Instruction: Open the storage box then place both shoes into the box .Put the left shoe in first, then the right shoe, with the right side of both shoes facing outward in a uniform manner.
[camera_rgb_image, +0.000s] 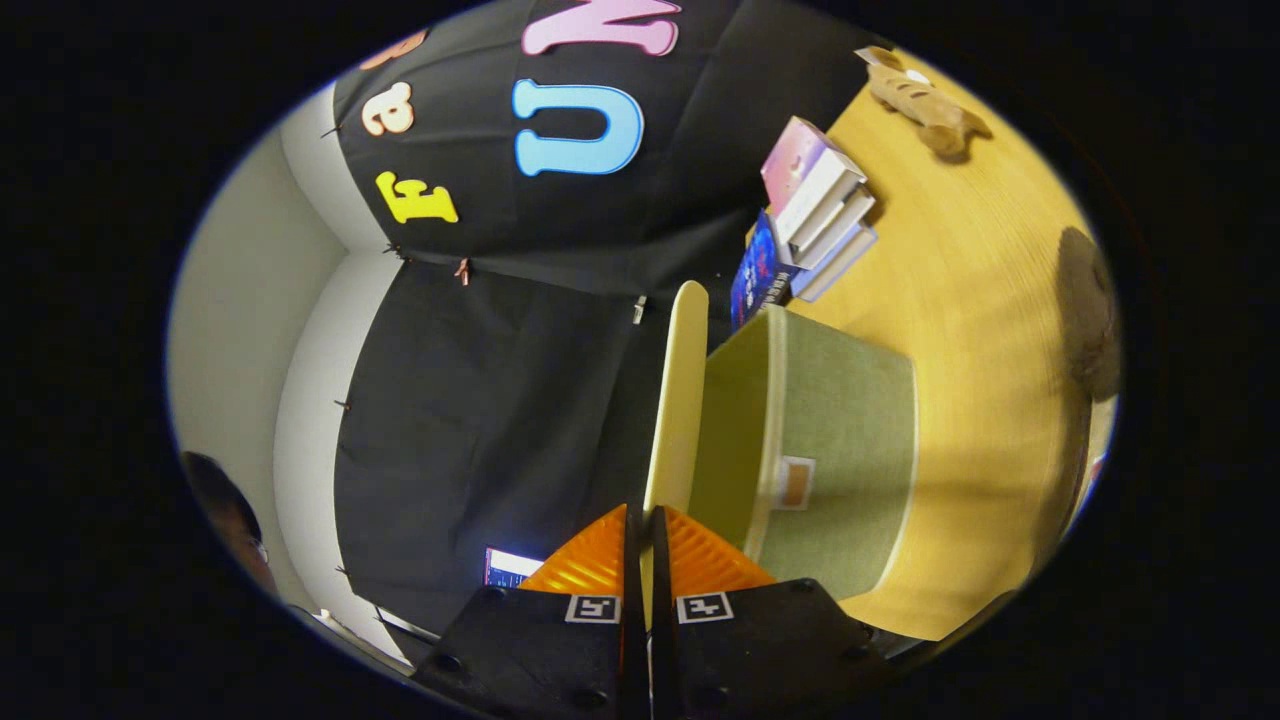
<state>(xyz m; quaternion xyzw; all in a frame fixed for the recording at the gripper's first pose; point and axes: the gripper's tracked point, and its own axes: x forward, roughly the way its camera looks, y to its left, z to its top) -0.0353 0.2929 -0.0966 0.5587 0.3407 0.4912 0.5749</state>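
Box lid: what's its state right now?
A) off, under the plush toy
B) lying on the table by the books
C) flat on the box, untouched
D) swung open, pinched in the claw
D: the lid stands clear of the green storage box, its edge pinched in the claw.

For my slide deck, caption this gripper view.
Tool shut on the lid of the green storage box, swung open, on a wooden table beside stacked books.

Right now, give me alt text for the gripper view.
The gripper is shut on the edge of the pale lid of a green storage box, lifted open on a wooden table. Beyond the box lie stacked books.
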